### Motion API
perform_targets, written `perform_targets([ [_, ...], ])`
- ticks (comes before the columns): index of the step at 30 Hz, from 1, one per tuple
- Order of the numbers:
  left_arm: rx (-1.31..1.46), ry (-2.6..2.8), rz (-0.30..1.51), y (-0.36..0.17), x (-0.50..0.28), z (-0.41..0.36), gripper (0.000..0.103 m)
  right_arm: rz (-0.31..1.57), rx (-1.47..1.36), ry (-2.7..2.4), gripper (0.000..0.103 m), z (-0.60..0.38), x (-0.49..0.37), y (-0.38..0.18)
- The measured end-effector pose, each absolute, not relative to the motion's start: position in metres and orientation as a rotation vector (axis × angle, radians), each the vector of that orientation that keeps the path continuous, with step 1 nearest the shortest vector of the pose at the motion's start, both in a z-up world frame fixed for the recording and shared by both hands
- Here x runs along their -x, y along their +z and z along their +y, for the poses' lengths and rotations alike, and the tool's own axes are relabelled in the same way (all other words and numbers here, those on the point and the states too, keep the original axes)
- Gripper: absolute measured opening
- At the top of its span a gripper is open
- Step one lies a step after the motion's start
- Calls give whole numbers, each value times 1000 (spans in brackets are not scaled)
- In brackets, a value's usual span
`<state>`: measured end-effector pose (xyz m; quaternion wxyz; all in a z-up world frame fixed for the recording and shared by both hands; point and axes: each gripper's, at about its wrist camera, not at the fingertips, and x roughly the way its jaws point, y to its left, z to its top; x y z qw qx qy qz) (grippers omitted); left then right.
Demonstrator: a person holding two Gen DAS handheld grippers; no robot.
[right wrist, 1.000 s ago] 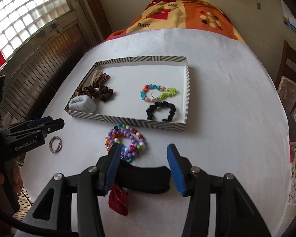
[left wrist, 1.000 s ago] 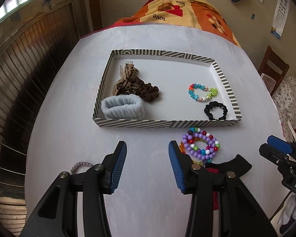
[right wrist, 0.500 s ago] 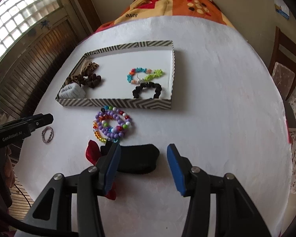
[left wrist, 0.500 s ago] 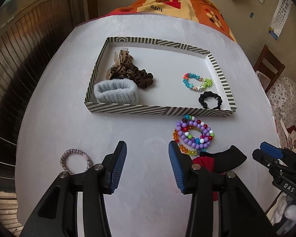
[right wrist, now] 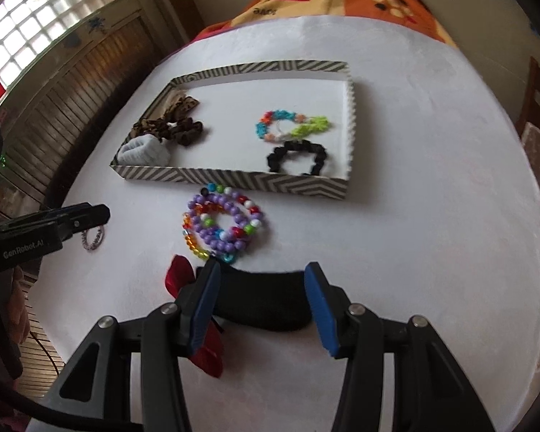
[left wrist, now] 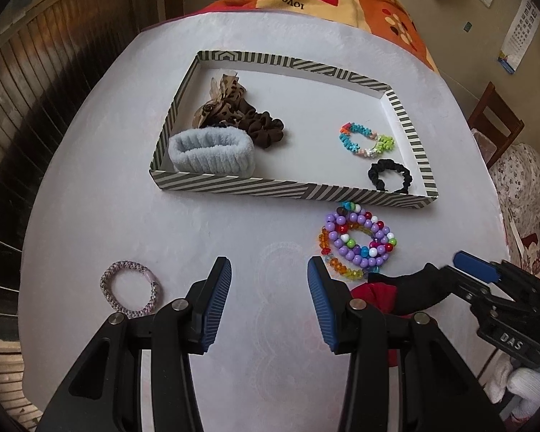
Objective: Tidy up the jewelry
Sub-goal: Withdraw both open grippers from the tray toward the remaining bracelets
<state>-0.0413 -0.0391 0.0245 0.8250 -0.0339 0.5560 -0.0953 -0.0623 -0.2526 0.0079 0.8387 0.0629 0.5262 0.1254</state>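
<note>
The white tabletop [left wrist: 126, 216] carries a striped tray [left wrist: 288, 190] holding scrunchies and a coloured bracelet. My right claw [right wrist: 262, 298] stands open astride a black headband [right wrist: 262, 306], pads clear of it. My left claw [left wrist: 268, 298] is open over bare surface. Beaded bracelets [left wrist: 356, 244] lie just before the tray; a braided hair tie [left wrist: 129, 288] lies left.

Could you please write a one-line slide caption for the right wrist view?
Open right gripper straddles a black headband on the white table, with beaded bracelets and striped tray beyond.
</note>
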Motion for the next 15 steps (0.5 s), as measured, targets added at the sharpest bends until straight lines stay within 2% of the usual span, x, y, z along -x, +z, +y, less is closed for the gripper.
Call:
perform_targets([
  [4, 81, -188, 1186, 23, 40, -35, 36, 1125, -165, 295, 33, -251, 43, -4],
  [7, 97, -170, 1187, 22, 37, -29, 36, 1141, -181, 288, 24, -251, 29, -14],
  [15, 176, -85, 1170, 28, 29, 7, 36, 1200, -121, 309, 22, -233, -1, -39],
])
